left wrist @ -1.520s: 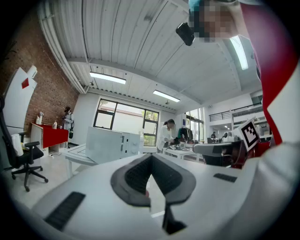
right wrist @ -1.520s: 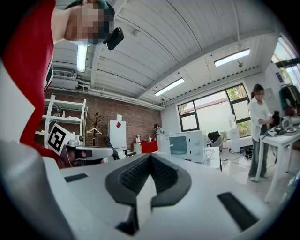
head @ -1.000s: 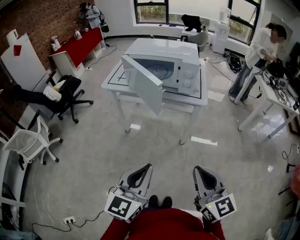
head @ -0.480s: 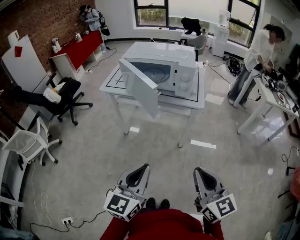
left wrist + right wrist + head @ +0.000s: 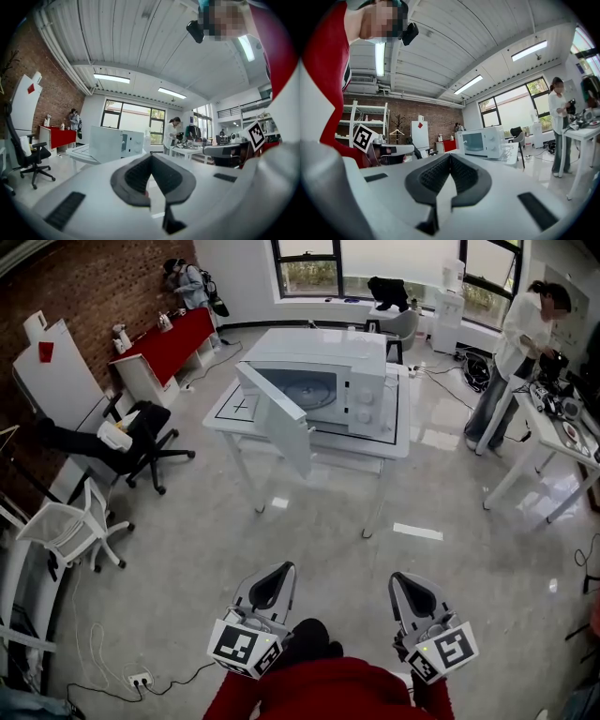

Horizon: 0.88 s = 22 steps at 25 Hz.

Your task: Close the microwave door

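A white microwave [image 5: 328, 381] stands on a white table [image 5: 234, 407] across the room, and its door [image 5: 278, 420] hangs wide open toward me on the left side. Both grippers are low in front of my body, far from it. My left gripper [image 5: 284, 570] is shut with nothing in it, and so is my right gripper [image 5: 401, 579]. In the left gripper view the jaws of the left gripper [image 5: 151, 157] meet, and the microwave [image 5: 117, 143] shows beyond them. Past the right gripper [image 5: 450, 157] in the right gripper view, the microwave [image 5: 480, 142] is small and distant.
Grey floor lies between me and the table. A black office chair [image 5: 141, 442] and a white chair [image 5: 66, 526] stand at the left, a red cabinet [image 5: 164, 343] behind them. A person [image 5: 525, 334] works at a white desk [image 5: 553, 437] on the right. A cable and power strip [image 5: 141, 678] lie near my feet.
The head view has shifted slightly and one foot has come forward between the grippers. Both grippers stay shut and low. The microwave door stands open as before.
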{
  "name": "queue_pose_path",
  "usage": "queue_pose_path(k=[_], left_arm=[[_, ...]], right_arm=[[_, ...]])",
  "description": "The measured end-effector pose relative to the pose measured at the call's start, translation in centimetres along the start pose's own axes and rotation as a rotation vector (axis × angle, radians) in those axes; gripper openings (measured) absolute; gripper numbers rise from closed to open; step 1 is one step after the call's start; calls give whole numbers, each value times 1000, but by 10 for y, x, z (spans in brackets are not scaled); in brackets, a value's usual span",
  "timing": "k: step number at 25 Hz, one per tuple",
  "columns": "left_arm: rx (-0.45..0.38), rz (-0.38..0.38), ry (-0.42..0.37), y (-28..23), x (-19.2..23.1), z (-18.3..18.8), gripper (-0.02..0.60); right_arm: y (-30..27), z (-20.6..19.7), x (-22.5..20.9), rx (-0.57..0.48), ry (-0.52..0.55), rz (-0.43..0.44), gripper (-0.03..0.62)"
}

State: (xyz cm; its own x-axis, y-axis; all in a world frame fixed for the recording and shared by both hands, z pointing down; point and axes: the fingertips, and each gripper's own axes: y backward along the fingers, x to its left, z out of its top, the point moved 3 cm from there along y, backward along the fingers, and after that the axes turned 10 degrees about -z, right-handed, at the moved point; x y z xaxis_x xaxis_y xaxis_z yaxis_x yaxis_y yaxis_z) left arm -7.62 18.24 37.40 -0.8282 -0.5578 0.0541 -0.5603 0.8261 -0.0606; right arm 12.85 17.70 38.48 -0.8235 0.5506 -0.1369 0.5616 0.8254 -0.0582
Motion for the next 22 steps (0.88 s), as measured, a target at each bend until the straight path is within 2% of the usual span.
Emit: queue_pose_path(k=[13,22], left_arm=[[12,0,-5,-35,17,3,9],[-30,8,-7,-99,100,11,9]], right_arm=[[-29,1,-28,3,-21,-25,12],[-110,9,-59,23,-17,-48,12]])
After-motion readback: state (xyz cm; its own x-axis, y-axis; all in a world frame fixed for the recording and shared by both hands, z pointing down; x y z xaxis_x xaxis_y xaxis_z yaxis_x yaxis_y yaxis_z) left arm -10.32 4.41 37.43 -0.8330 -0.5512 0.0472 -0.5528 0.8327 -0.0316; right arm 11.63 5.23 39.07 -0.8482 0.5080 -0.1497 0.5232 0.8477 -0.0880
